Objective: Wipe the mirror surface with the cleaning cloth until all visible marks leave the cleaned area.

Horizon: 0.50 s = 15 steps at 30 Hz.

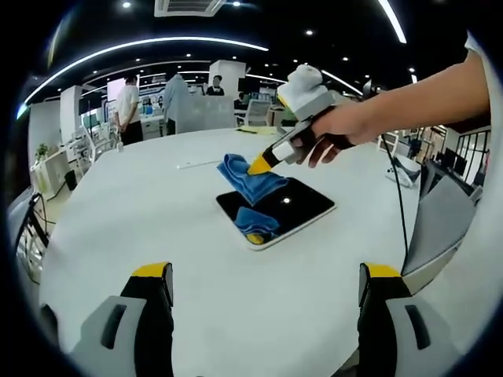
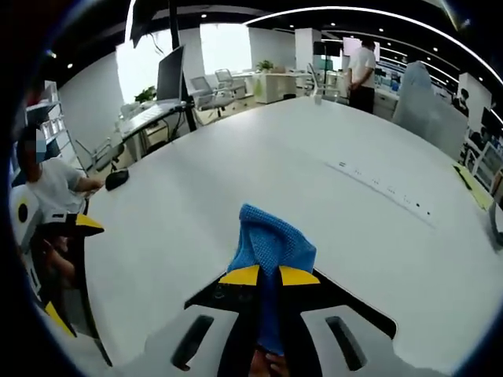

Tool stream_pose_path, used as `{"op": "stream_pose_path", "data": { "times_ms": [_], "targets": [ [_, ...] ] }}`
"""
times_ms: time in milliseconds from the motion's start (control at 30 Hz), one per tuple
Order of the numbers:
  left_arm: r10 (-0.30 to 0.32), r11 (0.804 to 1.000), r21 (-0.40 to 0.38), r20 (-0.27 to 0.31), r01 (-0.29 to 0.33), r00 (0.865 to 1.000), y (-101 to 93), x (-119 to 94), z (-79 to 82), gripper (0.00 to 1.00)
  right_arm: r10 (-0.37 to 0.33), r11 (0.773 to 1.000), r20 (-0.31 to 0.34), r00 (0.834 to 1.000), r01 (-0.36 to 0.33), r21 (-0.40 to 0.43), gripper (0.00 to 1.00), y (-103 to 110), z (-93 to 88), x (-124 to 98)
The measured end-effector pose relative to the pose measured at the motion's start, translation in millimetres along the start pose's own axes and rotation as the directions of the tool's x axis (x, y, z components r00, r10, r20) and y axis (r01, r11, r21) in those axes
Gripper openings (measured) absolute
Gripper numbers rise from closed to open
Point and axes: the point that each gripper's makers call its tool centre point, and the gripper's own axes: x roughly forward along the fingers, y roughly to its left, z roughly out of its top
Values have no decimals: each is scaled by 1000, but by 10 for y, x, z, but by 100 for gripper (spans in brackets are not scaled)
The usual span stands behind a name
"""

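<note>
In the left gripper view, my left gripper [image 1: 266,290] hovers over the white table [image 1: 141,228] with its jaws wide apart, holding nothing. Ahead, the dark mirror [image 1: 302,206] lies flat on the table, and the right gripper [image 1: 261,165], held in a hand [image 1: 346,129], presses the blue cleaning cloth [image 1: 247,181] against its far edge; the cloth's reflection shows in the glass.

In the right gripper view, my right gripper [image 2: 269,276] has its jaws closed on the cleaning cloth [image 2: 271,243], which bunches up past the yellow tips. The mirror [image 2: 346,302] lies just beneath them.
</note>
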Motion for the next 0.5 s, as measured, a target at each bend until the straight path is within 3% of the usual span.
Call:
{"op": "stream_pose_path", "data": {
  "times_ms": [500],
  "targets": [
    [0, 1000, -7, -3, 0, 1000, 49, 2, -17, 99, -5, 999, -13, 1000, 5, 36, 3, -74, 1, 118]
  ]
}}
